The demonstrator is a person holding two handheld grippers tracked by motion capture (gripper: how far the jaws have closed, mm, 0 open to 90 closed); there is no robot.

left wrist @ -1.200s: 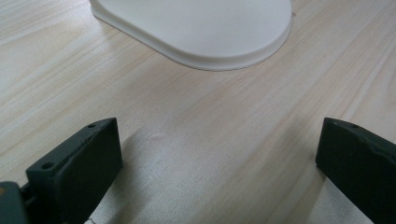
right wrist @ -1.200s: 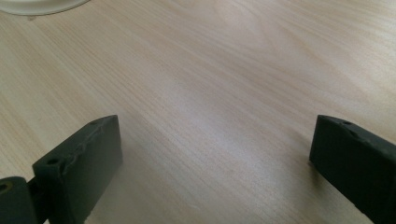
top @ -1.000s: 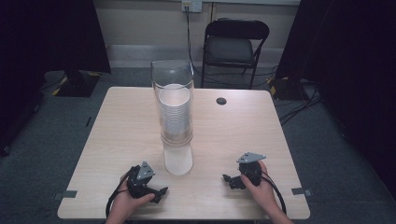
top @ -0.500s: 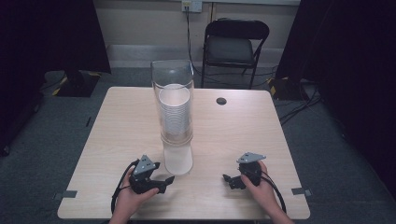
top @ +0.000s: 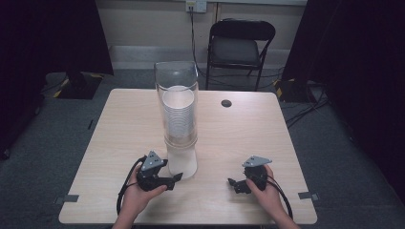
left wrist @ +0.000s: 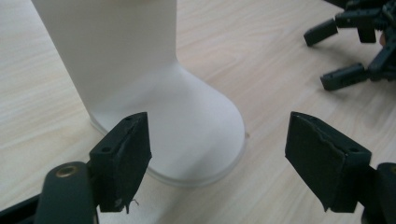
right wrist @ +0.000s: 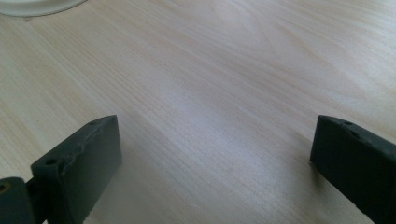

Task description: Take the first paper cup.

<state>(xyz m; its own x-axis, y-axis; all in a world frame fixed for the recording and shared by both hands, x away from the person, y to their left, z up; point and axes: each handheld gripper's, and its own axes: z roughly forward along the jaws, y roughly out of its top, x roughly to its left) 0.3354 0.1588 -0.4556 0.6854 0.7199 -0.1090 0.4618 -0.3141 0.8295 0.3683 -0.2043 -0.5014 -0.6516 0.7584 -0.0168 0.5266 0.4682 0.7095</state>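
Approaching stage (no grasp yet): left gripper (left wrist: pixel 217 158), jaws spread, just beside the white dispenser base (left wrist: pixel 187 135) — cup stack (top: pixel 179 117) untouched inside its clear tube; right gripper (right wrist: pixel 215 172) released, resting apart.

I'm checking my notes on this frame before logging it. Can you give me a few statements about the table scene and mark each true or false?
1. The cup dispenser holds a stack of cups. True.
2. The left tool is shut on the dispenser's base. False: its jaws stand open, nothing between them.
3. The right tool is open over bare table. True.
4. The folding chair stands on the table. False: it stands on the floor behind it.
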